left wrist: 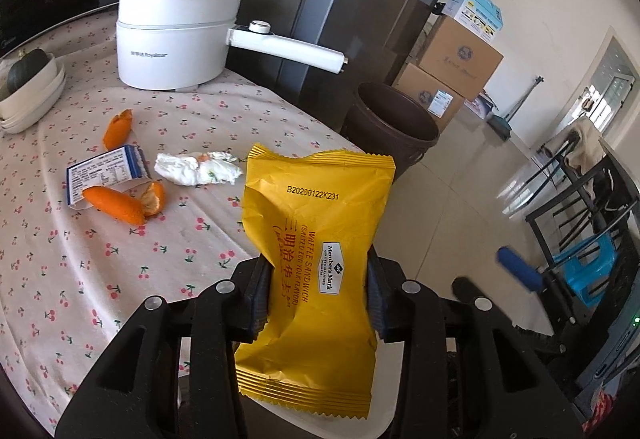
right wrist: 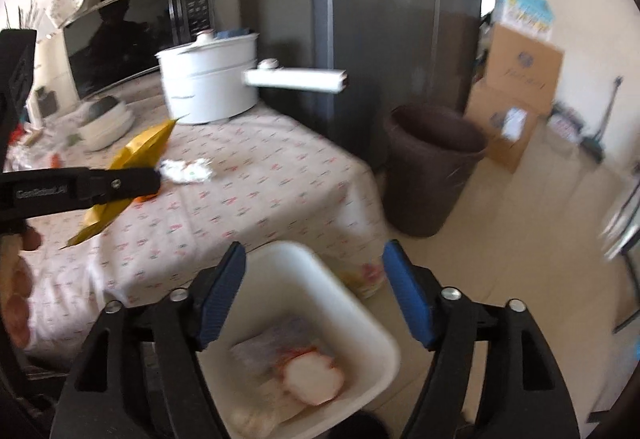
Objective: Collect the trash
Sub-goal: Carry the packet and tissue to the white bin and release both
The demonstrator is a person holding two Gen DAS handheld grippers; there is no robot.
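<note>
Left gripper (left wrist: 318, 303): clamped across the middle of the yellow wrapper (left wrist: 316, 239), held over the surface (left wrist: 80, 239) edge.
Right gripper (right wrist: 314, 299): spread, nothing between, above the white bin (right wrist: 360, 303).
Wrapper: light, crinkly, slippery; pinch mid-body.
Tissue (left wrist: 198, 169), orange peel (left wrist: 116, 205): soft, light; pinch from above.

Left tool (left wrist: 318, 299): jaws closed on a yellow packet (left wrist: 320, 223), pads pressing both sides, packet upright between them. The tool points forward and down. In the right wrist view it enters from the left edge, with the fingers (right wrist: 18, 279) of the hand on it at lower left. Right tool (right wrist: 314, 297): jaws spread wide, blue pads (right wrist: 222, 297) apart, nothing gripped, pointing forward and down.
</note>
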